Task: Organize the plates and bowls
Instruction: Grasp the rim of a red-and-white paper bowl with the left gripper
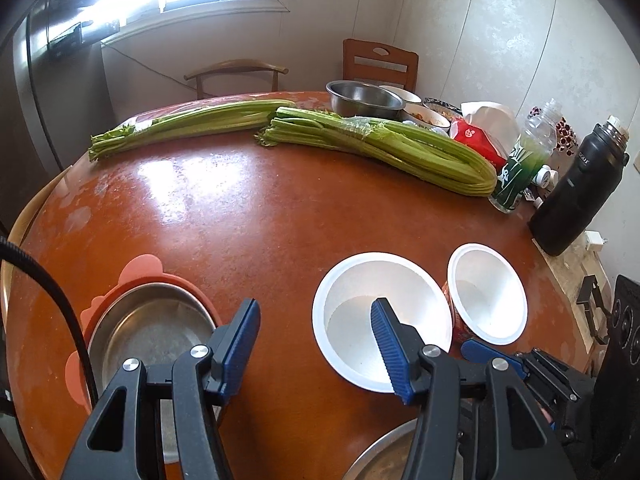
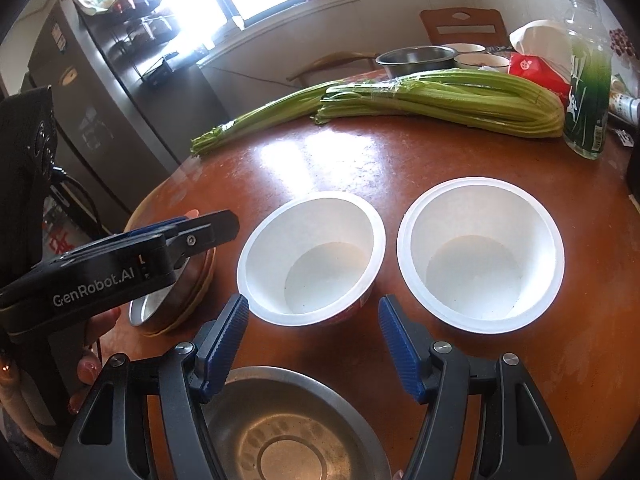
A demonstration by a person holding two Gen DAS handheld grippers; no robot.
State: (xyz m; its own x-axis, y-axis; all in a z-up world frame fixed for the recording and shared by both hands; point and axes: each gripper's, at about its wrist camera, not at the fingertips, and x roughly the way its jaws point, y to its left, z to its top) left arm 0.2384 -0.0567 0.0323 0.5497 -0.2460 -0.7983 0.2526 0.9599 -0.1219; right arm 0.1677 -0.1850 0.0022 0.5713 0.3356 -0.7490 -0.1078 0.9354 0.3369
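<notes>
Two white paper bowls stand side by side on the brown round table: the left bowl (image 2: 312,258) (image 1: 380,320) and the right bowl (image 2: 480,254) (image 1: 486,294). A steel plate (image 1: 148,332) sits on an orange lid (image 1: 140,272) at the left; in the right wrist view it (image 2: 172,300) is partly hidden by the left gripper. Another steel plate (image 2: 288,428) (image 1: 384,460) lies at the near edge. My left gripper (image 1: 316,344) is open and empty, above the table between the steel plate and the left bowl. My right gripper (image 2: 314,344) is open and empty, above the near plate, just short of the left bowl.
Two celery bunches (image 1: 380,144) (image 1: 192,124) lie across the far table. A steel basin (image 1: 364,98), food bowls (image 1: 426,116), a red tissue pack (image 1: 476,136), a green bottle (image 1: 520,168) and a black flask (image 1: 580,192) crowd the far right. Chairs (image 1: 380,62) and a fridge (image 2: 100,120) stand behind.
</notes>
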